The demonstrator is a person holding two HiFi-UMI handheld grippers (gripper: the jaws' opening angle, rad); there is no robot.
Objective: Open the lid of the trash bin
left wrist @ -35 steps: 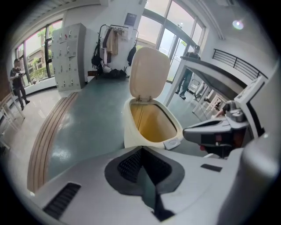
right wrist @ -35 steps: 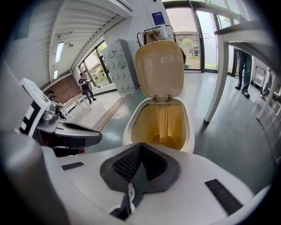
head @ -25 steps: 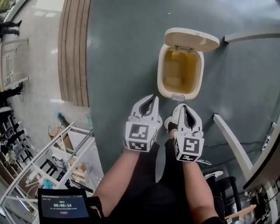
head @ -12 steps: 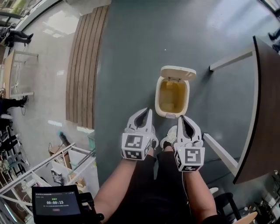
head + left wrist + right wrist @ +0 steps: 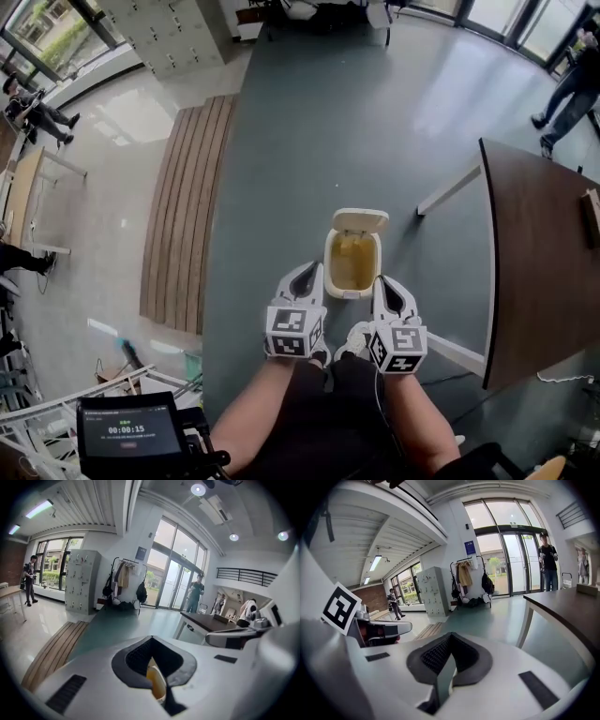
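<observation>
Bin: the cream plastic trash bin stands on the grey-green floor, in the strip between the wooden slatted boards and the near corner of the dark brown worktop, right in front of me.
Lid: the cream flat lid is up on the bin's far edge, and the yellow liner shows inside, so I judge the opening done.
Left tool: my left tool is pressed together with nothing in it, its tip near the bin's near-left corner but not touching.
Right tool: my right tool is also pressed together and empty, beside the bin's near-right corner.
Foot: my white shoe sits behind the tools. I can't tell whether it rests on a pedal.
Risk, lid dropping: if the lid stays up only by foot pressure, easing off would let it fall shut and undo the job.
Risk, no catch: both tools are closed and off the lid, so I couldn't stop it falling.
Risk, nudging: the bin looks light and the floor smooth. A bump from either tip could slide it or rock the lid forward.
Risk, crowding: the tools block my view of the bin's near edge, so I could step wrong.
</observation>
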